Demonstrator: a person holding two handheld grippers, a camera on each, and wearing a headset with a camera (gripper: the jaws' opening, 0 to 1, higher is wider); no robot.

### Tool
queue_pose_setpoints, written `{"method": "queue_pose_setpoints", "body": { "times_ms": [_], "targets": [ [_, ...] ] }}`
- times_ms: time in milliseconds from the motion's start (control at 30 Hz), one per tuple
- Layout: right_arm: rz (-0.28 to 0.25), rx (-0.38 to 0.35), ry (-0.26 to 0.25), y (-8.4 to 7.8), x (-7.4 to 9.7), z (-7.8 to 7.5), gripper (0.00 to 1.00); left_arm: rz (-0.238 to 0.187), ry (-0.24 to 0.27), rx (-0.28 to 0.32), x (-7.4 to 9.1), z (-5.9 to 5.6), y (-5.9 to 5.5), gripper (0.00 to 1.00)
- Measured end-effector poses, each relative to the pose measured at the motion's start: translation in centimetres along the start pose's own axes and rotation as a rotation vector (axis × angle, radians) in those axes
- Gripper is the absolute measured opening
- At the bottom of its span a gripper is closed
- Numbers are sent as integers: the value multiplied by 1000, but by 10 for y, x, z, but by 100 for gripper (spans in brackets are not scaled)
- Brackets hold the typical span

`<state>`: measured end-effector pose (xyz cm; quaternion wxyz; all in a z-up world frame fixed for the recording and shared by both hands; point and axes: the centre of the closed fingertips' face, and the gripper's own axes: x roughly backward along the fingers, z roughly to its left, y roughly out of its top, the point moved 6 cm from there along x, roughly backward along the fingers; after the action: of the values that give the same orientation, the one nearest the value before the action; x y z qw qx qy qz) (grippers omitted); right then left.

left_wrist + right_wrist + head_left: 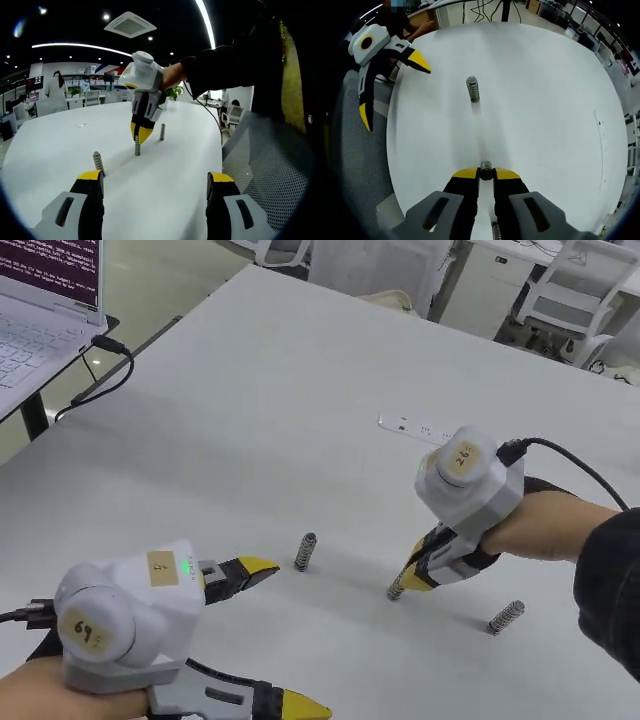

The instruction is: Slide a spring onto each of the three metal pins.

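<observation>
Three small metal springs stand upright on the white table (250, 420). My right gripper (405, 582) points down at the middle spring (395, 590), and its yellow-tipped jaws are shut on the top of that spring (486, 171). The left gripper view shows the same grip from the side, the right gripper (140, 136) on the spring (137, 148). A second spring (305, 552) stands free to the left, just past my left gripper (283, 637), which is open and holds nothing (156, 178). The third spring (506, 617) stands free to the right.
A laptop (40, 300) with a black cable (110, 370) sits at the far left edge. A flat white strip (415, 428) lies beyond the right gripper. Office chairs (560, 300) stand past the table's far side, and a mesh chair (270, 165) is close by.
</observation>
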<state>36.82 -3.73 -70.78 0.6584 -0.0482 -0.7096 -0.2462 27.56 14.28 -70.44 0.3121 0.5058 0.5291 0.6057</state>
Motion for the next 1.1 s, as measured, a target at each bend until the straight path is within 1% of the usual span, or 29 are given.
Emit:
{"method": "queue_pose_setpoints", "body": {
  "times_ms": [500, 600, 667, 800, 967, 1100],
  "targets": [
    [-4, -2, -8, -4, -3, 1, 9, -1, 11, 3, 0, 3, -1, 82],
    [-13, -8, -13, -5, -1, 0, 12, 4, 12, 2, 0, 3, -2, 82],
    [-14, -11, -11, -7, 1, 1, 12, 6, 13, 3, 0, 3, -2, 82],
    [-28, -19, -22, -10, 5, 0, 15, 7, 17, 5, 0, 4, -2, 82],
    [-52, -27, -37, -14, 14, 3, 19, 12, 21, 3, 0, 7, -1, 82],
    [-89, -45, -51, -17, 22, 5, 23, 17, 25, -3, 1, 9, 0, 81]
  ]
}}
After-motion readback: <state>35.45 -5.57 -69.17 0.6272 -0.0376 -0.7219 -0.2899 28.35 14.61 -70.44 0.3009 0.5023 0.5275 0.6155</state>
